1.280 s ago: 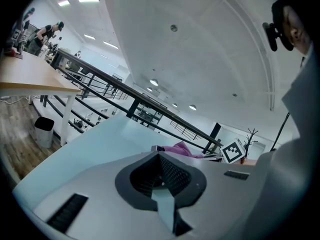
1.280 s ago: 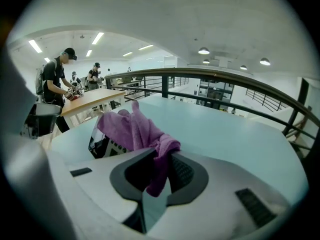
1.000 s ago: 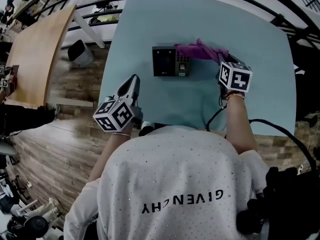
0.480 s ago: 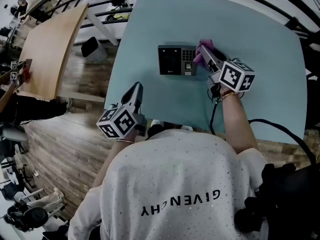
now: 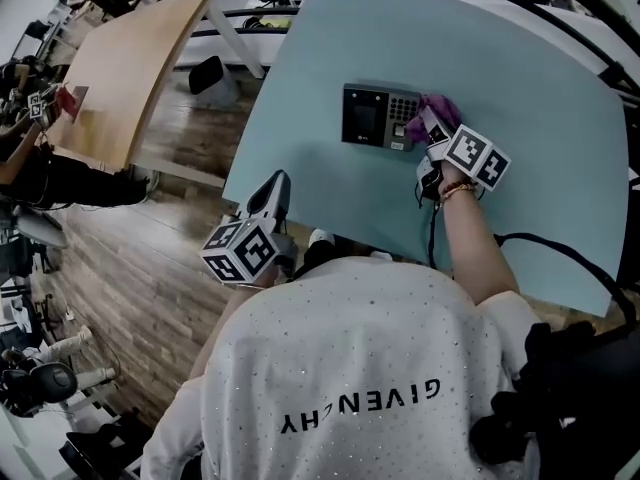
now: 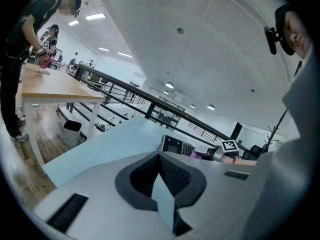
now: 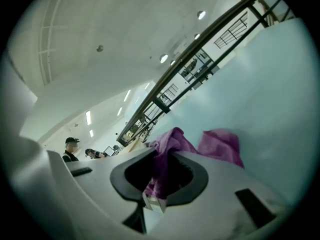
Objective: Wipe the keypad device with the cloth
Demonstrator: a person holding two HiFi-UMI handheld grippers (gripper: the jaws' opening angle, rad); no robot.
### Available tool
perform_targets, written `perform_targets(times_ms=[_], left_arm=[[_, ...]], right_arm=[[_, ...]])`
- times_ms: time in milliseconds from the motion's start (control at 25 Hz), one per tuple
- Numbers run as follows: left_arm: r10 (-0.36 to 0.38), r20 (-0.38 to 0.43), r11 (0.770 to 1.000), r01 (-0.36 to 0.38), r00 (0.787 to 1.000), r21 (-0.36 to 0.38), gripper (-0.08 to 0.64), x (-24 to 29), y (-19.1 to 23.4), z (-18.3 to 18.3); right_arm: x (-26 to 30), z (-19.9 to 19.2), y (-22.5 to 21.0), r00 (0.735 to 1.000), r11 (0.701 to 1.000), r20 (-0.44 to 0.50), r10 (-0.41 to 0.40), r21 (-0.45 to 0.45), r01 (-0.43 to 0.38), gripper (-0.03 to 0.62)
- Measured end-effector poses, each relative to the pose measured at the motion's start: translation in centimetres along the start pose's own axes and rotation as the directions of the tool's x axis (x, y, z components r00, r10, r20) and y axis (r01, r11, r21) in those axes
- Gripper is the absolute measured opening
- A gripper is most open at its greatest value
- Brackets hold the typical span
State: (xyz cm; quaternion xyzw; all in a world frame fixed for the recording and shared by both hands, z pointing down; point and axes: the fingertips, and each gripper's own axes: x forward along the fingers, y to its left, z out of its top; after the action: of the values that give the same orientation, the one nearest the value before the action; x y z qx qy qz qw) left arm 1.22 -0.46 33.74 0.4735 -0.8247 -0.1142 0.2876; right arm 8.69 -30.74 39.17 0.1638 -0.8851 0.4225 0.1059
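Keypad device (image 5: 380,118): head view, upper centre, on the table (image 5: 540,88), long axis left-right. Cloth (image 5: 437,110) is bunched at its right end in my right claw (image 5: 428,133), with the device just left. It was spread wider a second ago.
Left gripper view: left claw (image 6: 159,156) closed, empty, well apart from the device.
Right gripper view: jaws clamped on the cloth (image 7: 220,146).

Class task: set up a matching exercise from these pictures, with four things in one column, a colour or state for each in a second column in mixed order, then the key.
1 cloth
2 keypad device
3 left gripper
4 table

a pale blue-green
b shut, nothing in it
c purple, clamped in the right gripper
d black, lying flat

Pairs: 1-c; 2-d; 3-b; 4-a
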Motion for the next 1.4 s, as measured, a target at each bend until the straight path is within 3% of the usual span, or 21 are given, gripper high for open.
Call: perform_targets(times_ms=[120, 320, 440, 600, 760, 960, 1160, 1280, 1400], left_arm=[[0.007, 0.003, 1.0, -0.007, 1.0, -0.01, 0.0, -0.2, 0.2, -0.5], [0.006, 0.003, 1.0, -0.006, 1.0, -0.026, 0.0, -0.1, -0.3, -1.3], [0.001, -0.001, 0.999, -0.001, 1.0, -0.037, 0.0, -0.1, -0.8, -2.1], [-0.004, 0.008, 0.999, 0.004, 1.0, -0.049, 0.0, -0.2, -1.3, -2.7], [0.012, 0.058, 0.998, -0.008, 0.998, -0.066, 0.0, -0.5, -0.9, -1.5], [-0.047, 0.025, 0.999, 0.048, 0.999, -0.023, 0.0, 1.2, -2.0, 0.1], [-0.147, 0.109, 0.989, 0.148, 0.983, -0.01, 0.0, 2.2, -4.7, 5.7], [-0.231, 0.189, 0.973, 0.227, 0.955, 0.038, 0.0, 1.5, -7.2, 9.8], [-0.318, 0.252, 0.948, 0.305, 0.914, 0.09, 0.0, 0.3, -9.3, 12.7]], right_arm=[[-0.1, -1.7, -1.0, 0.998, 0.999, -0.058, -0.027, 0.019, 0.028, 0.052], [-0.7, -4.0, -1.7, 0.983, 0.999, -0.181, -0.029, -0.024, 0.025, 0.052], [-1.2, -6.1, -2.3, 0.943, 0.996, -0.33, -0.047, -0.088, 0.018, 0.052], [-2.3, -9.3, -3.5, 0.869, 0.959, -0.477, -0.13, -0.283, -0.012, 0.047], [-3.1, -9.4, -2.7, 0.864, 0.939, -0.489, -0.117, -0.337, -0.064, 0.048], [-4.9, -5.5, 0.8, 0.917, 0.875, -0.397, -0.041, -0.457, -0.159, 0.046], [-7.9, 1.6, 7.7, 0.982, 0.766, -0.163, 0.1, -0.616, -0.18, 0.046], [-10.9, 5.5, 12.1, 0.982, 0.708, -0.004, 0.187, -0.693, -0.138, 0.046], [-13.9, 7.6, 15.5, 0.969, 0.663, 0.107, 0.221, -0.746, -0.069, 0.046]])
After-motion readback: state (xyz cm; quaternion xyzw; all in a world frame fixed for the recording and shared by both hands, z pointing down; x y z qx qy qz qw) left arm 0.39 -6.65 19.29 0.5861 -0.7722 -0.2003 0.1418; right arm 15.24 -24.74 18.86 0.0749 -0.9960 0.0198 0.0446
